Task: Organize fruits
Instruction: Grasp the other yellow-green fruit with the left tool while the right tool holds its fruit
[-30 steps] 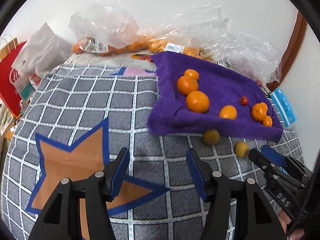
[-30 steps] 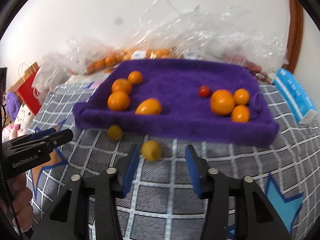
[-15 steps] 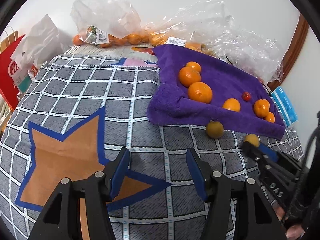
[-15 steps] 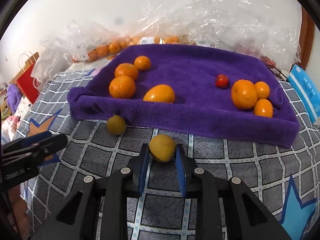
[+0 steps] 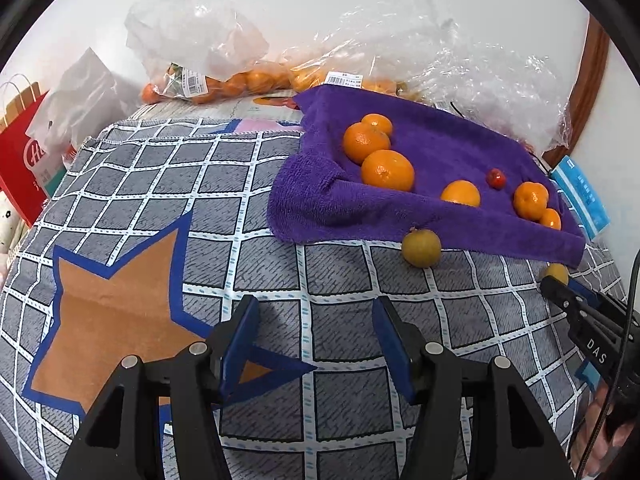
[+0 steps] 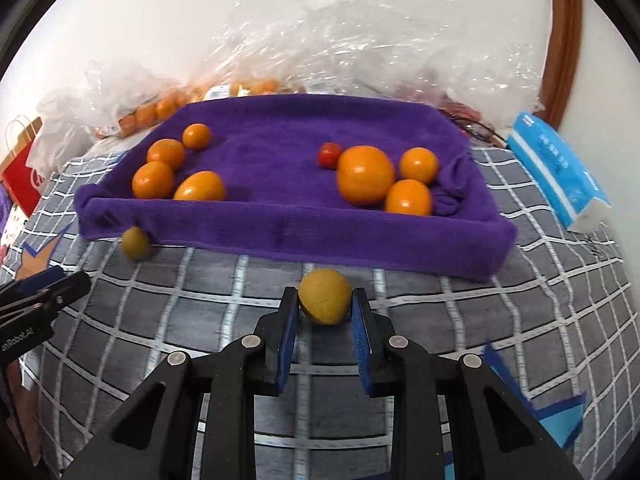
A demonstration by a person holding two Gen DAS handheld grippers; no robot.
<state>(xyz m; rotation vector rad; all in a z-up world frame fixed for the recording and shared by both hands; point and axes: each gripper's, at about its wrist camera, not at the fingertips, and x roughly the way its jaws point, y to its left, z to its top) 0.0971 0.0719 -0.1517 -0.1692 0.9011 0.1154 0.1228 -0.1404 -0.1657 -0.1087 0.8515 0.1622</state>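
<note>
A purple towel [image 6: 280, 140] lies folded like a tray on the checked cloth and carries several oranges and one small red tomato [image 6: 329, 155]. In the right wrist view, my right gripper [image 6: 325, 300] is shut on a yellow-green round fruit [image 6: 324, 290] just in front of the towel's near edge. A second yellow-green fruit [image 6: 136, 243] rests against the towel's left front corner. In the left wrist view that same fruit [image 5: 421, 247] lies ahead and to the right of my left gripper [image 5: 316, 308]. The left jaws are opening with nothing between them, over bare cloth.
Clear plastic bags [image 5: 208, 56] holding oranges pile up along the back wall. A red paper bag [image 5: 24, 168] stands at the left edge and a blue tissue pack [image 6: 560, 168] lies right of the towel. The grey checked cloth [image 5: 152, 184] has an orange star print.
My right gripper has closed on the yellow-green fruit and moved in towards the towel. The left gripper has edged forward and down, still with nothing between its jaws.
</note>
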